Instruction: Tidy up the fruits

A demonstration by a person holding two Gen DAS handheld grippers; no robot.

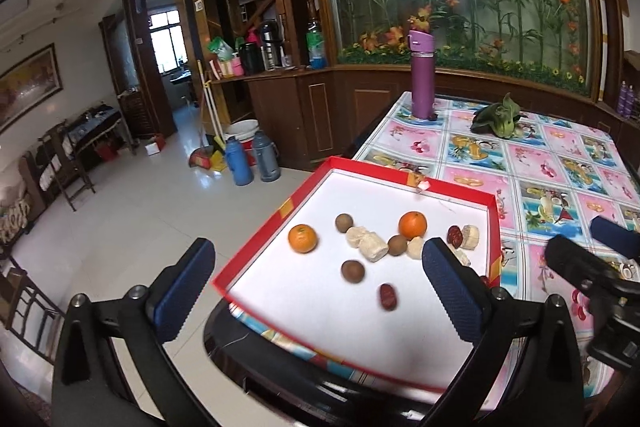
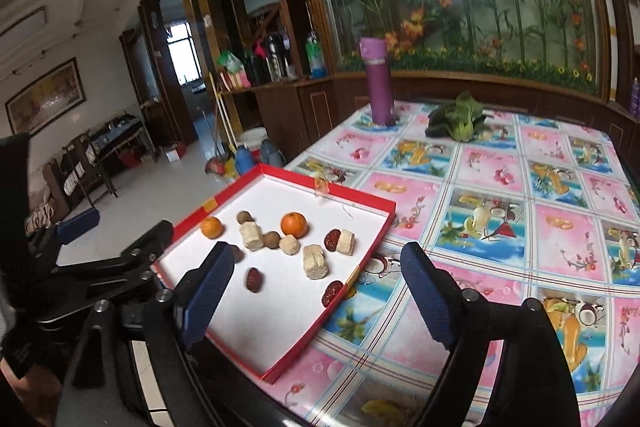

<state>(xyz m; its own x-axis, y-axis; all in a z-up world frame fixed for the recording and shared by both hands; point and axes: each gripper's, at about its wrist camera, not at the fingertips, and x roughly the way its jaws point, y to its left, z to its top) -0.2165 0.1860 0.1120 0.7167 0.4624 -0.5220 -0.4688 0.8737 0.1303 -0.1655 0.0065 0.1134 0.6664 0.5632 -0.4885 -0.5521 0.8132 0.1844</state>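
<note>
A red-rimmed white tray [image 1: 276, 215] [image 2: 380, 231] sits on the table's near left corner. In it lie two oranges [image 1: 303, 238] [image 1: 412, 225], three brown round fruits [image 1: 353, 270], red dates [image 1: 388, 296] [image 2: 253, 279] and several pale banana pieces [image 1: 373, 247] [image 2: 315, 261]. My left gripper [image 1: 320, 287] is open and empty, above the tray's near part. My right gripper [image 2: 316, 291] is open and empty, over the tray's near right edge. The right gripper also shows at the right of the left wrist view [image 1: 600, 243].
The table [image 2: 520, 227] has a patterned pink and blue cloth. A purple bottle [image 1: 422, 75] [image 2: 378, 83] and a green leafy vegetable [image 1: 498, 121] [image 2: 458, 117] stand at its far side. Floor, flasks [image 1: 240, 163] and furniture lie left of the table.
</note>
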